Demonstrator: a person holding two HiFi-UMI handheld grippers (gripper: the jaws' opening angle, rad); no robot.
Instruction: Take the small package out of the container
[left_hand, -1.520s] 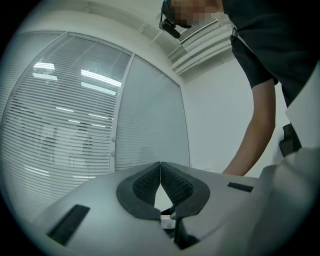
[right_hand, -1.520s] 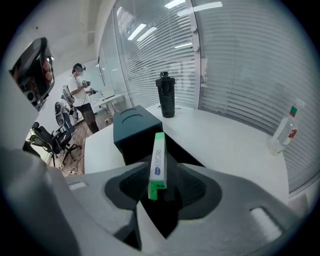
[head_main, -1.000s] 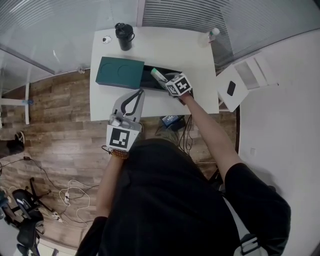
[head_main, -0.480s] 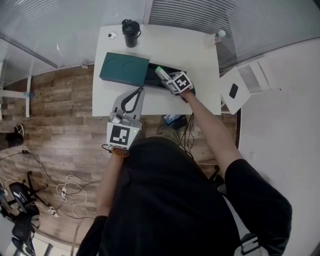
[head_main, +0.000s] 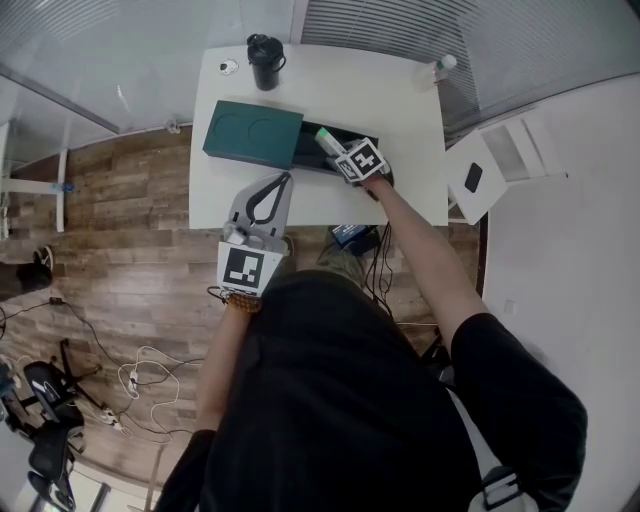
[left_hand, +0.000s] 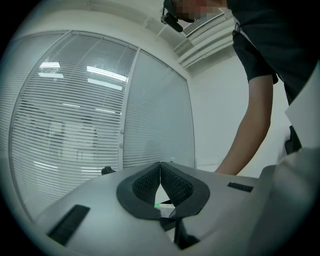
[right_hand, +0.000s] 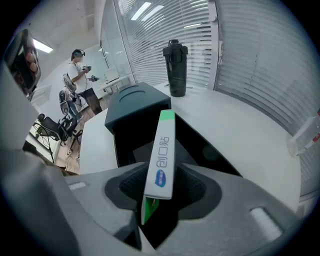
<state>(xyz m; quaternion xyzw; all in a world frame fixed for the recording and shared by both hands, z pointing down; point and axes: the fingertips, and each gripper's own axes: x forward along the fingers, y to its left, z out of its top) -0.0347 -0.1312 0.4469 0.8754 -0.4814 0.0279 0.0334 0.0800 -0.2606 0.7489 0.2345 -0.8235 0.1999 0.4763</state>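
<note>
Right gripper (right_hand: 159, 186) — jaws clamped on the small package's (right_hand: 163, 150) lower end; it stands at frame centre, green tip up, over the open container (right_hand: 131, 114). Left gripper (left_hand: 160, 171) — jaws pressed together, empty.

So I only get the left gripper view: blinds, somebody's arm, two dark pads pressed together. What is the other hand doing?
Observer: The right hand-held gripper is shut on a small white-and-green package.
Operator: Whereabouts is that?
Observer: Over the open black part of a dark green box, which sits on a white table.
Operator: And the one whose view I have?
Observer: The left hand-held gripper holds nothing. Its tips are over the table's near edge, in front of the box.
</note>
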